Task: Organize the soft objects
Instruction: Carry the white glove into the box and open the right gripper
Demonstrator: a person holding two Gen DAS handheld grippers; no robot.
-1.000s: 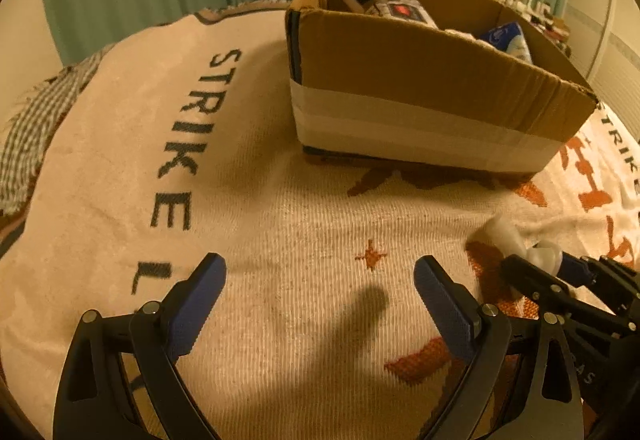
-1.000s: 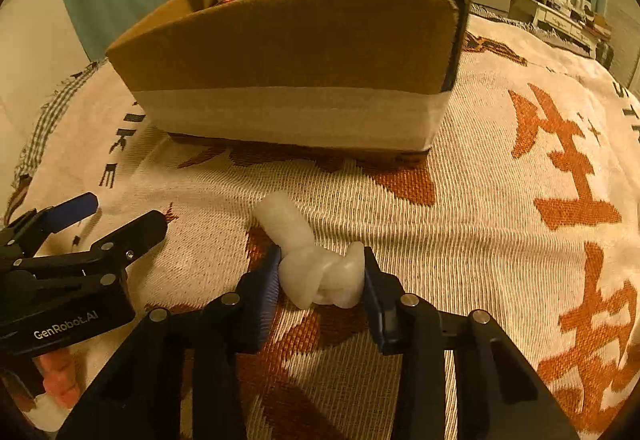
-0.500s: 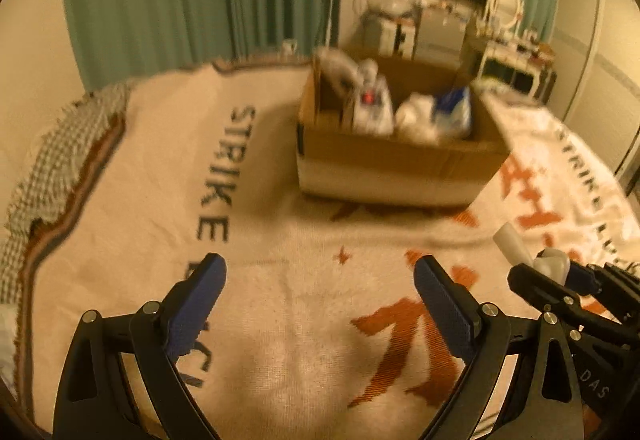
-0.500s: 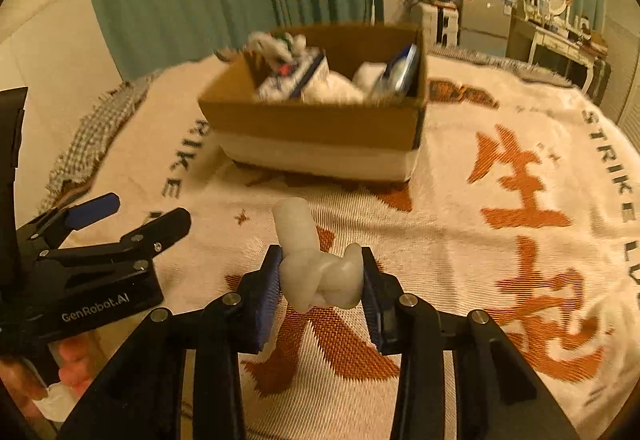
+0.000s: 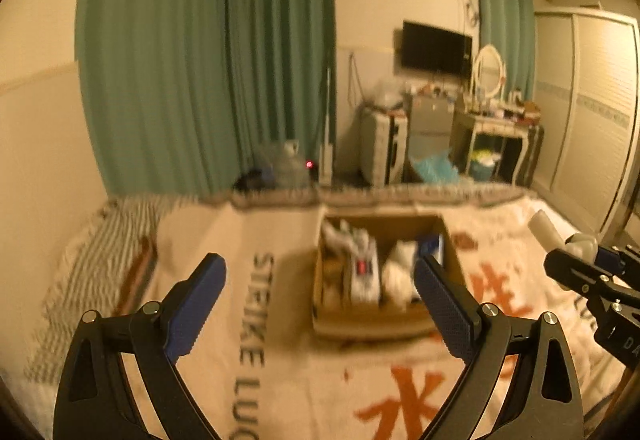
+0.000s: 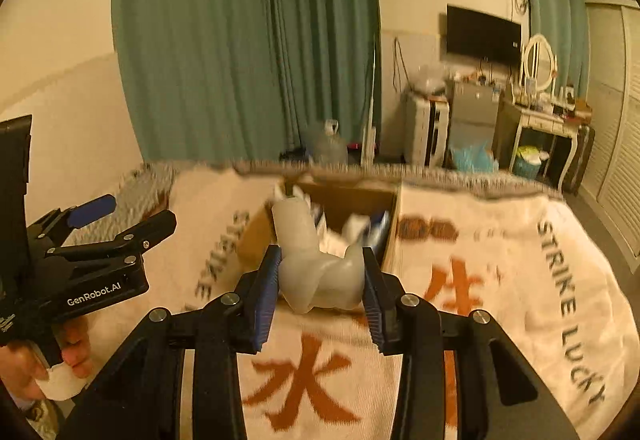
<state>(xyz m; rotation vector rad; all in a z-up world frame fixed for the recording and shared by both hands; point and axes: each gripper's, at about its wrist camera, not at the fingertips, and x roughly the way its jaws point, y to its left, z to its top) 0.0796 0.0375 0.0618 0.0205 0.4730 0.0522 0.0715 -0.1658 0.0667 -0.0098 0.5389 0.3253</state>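
My right gripper (image 6: 319, 286) is shut on a white soft toy (image 6: 316, 272) and holds it high above the bed, just short of the cardboard box (image 6: 256, 236). The toy also shows in the left wrist view (image 5: 560, 238), at the far right in the right gripper (image 5: 588, 260). The box (image 5: 360, 314) sits on the cream blanket (image 5: 280, 380) and holds several soft items. My left gripper (image 5: 320, 296) is open and empty, raised above the blanket in front of the box. It also shows at the left of the right wrist view (image 6: 116, 220).
The blanket (image 6: 500, 280) with orange characters and dark lettering covers the bed. A checked cloth (image 5: 96, 272) lies at the left edge. Green curtains (image 5: 208, 60), a dresser with a mirror (image 5: 488, 112) and a wardrobe (image 5: 592, 112) stand beyond the bed.
Both grippers have risen well above the blanket. The right gripper has lifted the white toy off the bed, and the box's inside now shows from above.
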